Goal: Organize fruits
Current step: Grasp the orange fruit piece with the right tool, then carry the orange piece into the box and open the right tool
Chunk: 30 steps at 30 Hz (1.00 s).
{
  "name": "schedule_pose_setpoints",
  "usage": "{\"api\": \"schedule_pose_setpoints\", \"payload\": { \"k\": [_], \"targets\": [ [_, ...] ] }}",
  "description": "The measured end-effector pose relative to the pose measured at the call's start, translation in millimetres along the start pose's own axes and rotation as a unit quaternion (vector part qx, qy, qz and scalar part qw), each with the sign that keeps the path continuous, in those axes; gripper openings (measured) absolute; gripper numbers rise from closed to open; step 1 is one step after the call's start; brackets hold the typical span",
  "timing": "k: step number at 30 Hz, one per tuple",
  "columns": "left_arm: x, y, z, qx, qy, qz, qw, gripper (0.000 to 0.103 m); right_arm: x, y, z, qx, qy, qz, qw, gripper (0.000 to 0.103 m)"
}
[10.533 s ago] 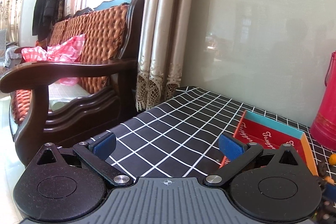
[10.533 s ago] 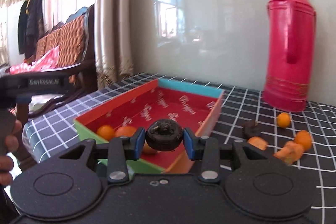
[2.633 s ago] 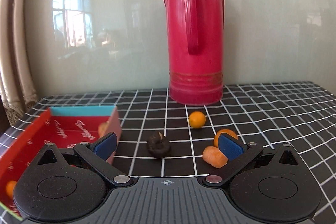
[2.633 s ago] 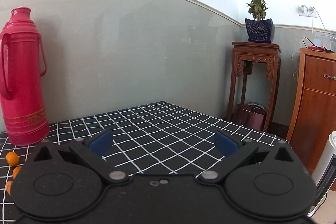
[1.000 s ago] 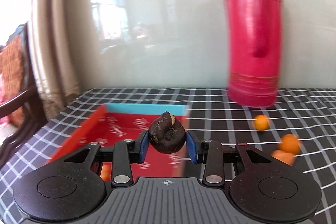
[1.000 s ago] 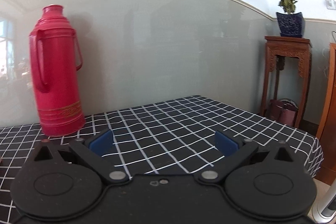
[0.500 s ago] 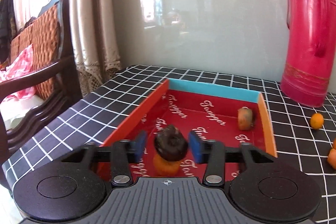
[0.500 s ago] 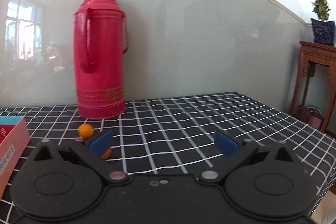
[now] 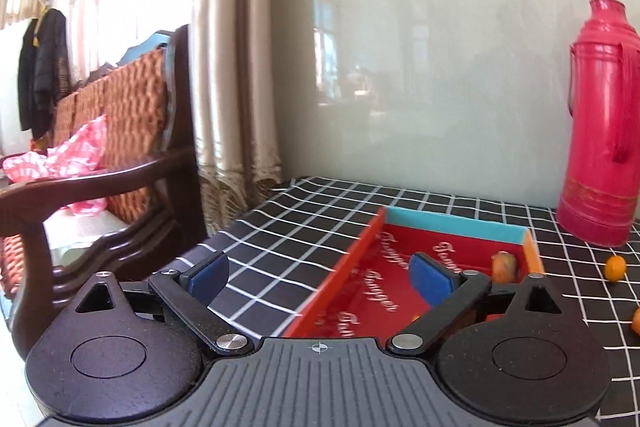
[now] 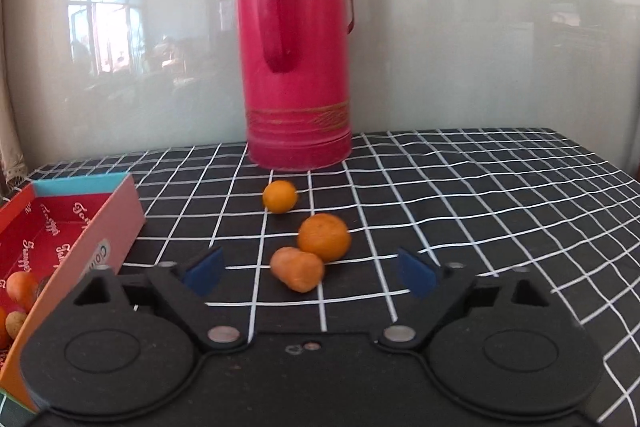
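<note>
My left gripper (image 9: 320,277) is opening, empty, over the glossy red cardboard box (image 9: 452,225); my right gripper (image 10: 310,273) is closing, untouching, round the lumpy orange fruit (image 10: 298,269).

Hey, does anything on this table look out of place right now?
Yes. Three orange fruits lie loose on the checked tablecloth in front of the red thermos, outside the red box that holds the other fruit. Nothing looks spilled or damaged.
</note>
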<state>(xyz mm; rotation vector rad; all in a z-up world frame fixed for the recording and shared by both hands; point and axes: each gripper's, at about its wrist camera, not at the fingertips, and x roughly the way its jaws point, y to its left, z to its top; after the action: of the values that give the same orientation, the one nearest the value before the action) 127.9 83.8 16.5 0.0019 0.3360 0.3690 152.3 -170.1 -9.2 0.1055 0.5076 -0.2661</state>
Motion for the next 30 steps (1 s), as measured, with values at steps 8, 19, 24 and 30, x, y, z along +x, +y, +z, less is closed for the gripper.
{"api": "schedule_pose_setpoints", "payload": {
  "k": [8,19,24,30],
  "targets": [
    [10,32,-3,-0.021,0.011,0.027,0.9994,0.097,31,7,-2,0.015,0.047,-0.001,0.999,0.059],
    [20,55,-5,-0.035,0.020,0.049,0.9980,0.097,45,19,-6,0.004,0.056,0.004,0.998,0.030],
    [25,63,-5,-0.051,0.032,0.052,0.9968,0.097,34,25,-6,-0.005,0.041,0.019,0.999,0.030],
    [26,73,-7,-0.073,0.043,0.060,0.9947,0.097,8,35,-3,-0.014,-0.004,0.085,0.996,0.030]
  ]
}}
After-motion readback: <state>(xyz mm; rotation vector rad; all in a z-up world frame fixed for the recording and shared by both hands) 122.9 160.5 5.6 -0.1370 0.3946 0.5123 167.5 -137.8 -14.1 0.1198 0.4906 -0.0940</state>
